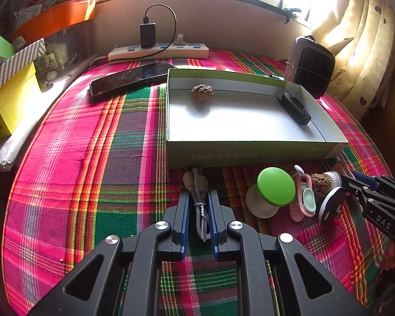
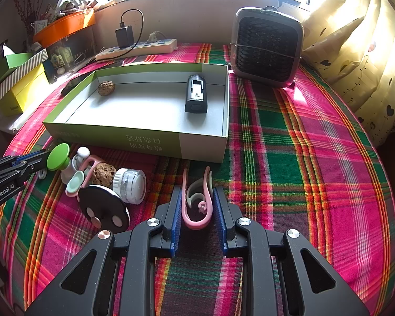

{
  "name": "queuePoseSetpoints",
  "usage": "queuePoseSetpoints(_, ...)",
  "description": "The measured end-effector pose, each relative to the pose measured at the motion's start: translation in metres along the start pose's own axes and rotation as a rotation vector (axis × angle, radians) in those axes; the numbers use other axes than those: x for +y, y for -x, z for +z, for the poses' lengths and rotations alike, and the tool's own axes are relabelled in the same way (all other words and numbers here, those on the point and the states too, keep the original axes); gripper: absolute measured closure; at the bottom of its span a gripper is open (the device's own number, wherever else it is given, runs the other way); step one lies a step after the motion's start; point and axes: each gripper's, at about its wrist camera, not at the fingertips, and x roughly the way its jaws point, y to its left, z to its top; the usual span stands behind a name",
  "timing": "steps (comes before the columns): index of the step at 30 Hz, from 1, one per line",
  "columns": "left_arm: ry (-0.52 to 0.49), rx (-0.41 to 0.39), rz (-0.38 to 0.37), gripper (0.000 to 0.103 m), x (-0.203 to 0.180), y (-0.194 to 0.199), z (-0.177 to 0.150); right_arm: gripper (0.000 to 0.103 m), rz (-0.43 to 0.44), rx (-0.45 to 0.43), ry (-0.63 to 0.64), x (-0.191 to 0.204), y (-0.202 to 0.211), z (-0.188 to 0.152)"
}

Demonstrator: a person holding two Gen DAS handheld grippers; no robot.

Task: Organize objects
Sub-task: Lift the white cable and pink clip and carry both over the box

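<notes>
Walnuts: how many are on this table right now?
2. One walnut lies inside the open box, in its far left corner. The other walnut sits on the plaid cloth in the clutter before the box. More could be hidden.

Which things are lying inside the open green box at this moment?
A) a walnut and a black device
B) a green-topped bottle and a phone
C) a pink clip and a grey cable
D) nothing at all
A: the right wrist view shows a walnut near the far left corner of the box and a black device by its right wall, with nothing else inside.
</notes>
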Motion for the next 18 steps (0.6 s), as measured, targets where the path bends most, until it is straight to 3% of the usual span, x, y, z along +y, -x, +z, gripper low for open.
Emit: queuePoseSetpoints(18,0.004,0.002,-0.013,0.094,-0.0026,0.0008,-0.0013,0.079,0.003,-0.011,-0.007,-0.0018,0.0042,-0.0002)
